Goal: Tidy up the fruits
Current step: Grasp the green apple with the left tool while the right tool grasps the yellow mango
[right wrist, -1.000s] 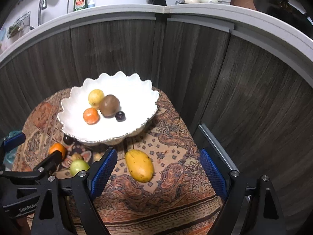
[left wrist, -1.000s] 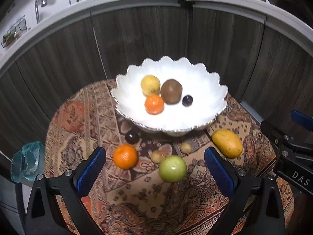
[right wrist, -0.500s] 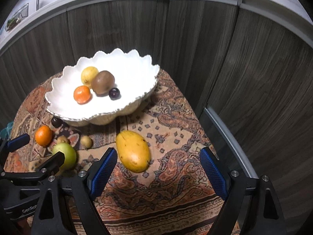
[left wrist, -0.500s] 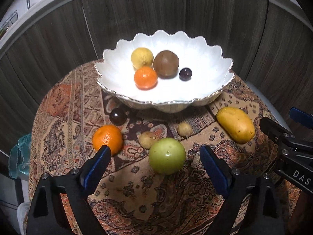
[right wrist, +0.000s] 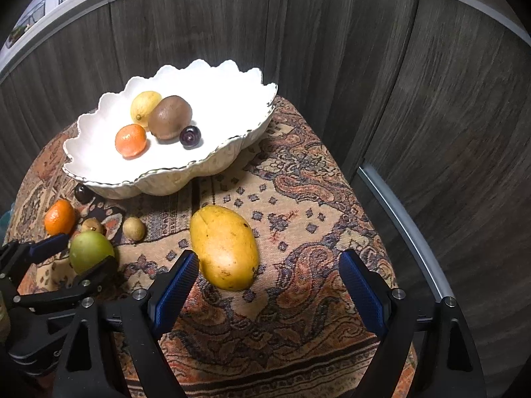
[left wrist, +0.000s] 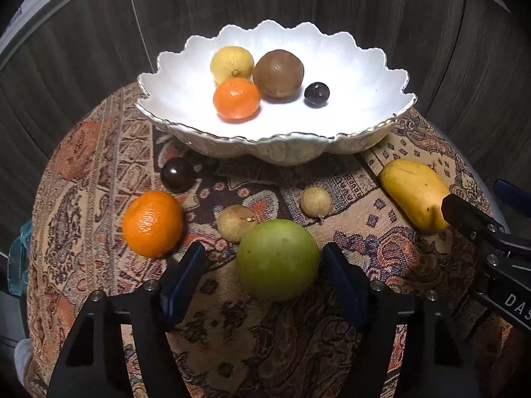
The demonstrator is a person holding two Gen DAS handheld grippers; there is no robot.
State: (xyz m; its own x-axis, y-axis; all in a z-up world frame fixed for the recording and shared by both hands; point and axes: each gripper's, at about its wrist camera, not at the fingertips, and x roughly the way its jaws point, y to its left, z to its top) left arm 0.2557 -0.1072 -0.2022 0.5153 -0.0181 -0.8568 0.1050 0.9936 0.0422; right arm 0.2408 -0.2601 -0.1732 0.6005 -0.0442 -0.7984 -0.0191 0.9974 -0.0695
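A white scalloped bowl [left wrist: 348,132] holds a lemon [left wrist: 231,63], a brown fruit [left wrist: 278,73], an orange [left wrist: 236,98] and a dark plum [left wrist: 317,94]. On the patterned cloth lie a green apple [left wrist: 278,258], an orange [left wrist: 152,223], a dark plum [left wrist: 177,174], two small tan fruits [left wrist: 236,223] [left wrist: 316,201] and a yellow mango [right wrist: 224,247]. My left gripper [left wrist: 262,265] is open, its fingers on either side of the green apple, the right one close to it. My right gripper [right wrist: 268,275] is open, its left finger beside the mango.
The round table is covered by a patterned cloth [right wrist: 298,199] and stands against dark wood cabinet doors [right wrist: 415,99]. The table edge drops off at the right. A bluish plastic object [left wrist: 18,262] shows past the left edge.
Both grippers have moved forward and down toward the table. The left gripper's fingers have narrowed around the green apple. The right gripper has come up to the mango.
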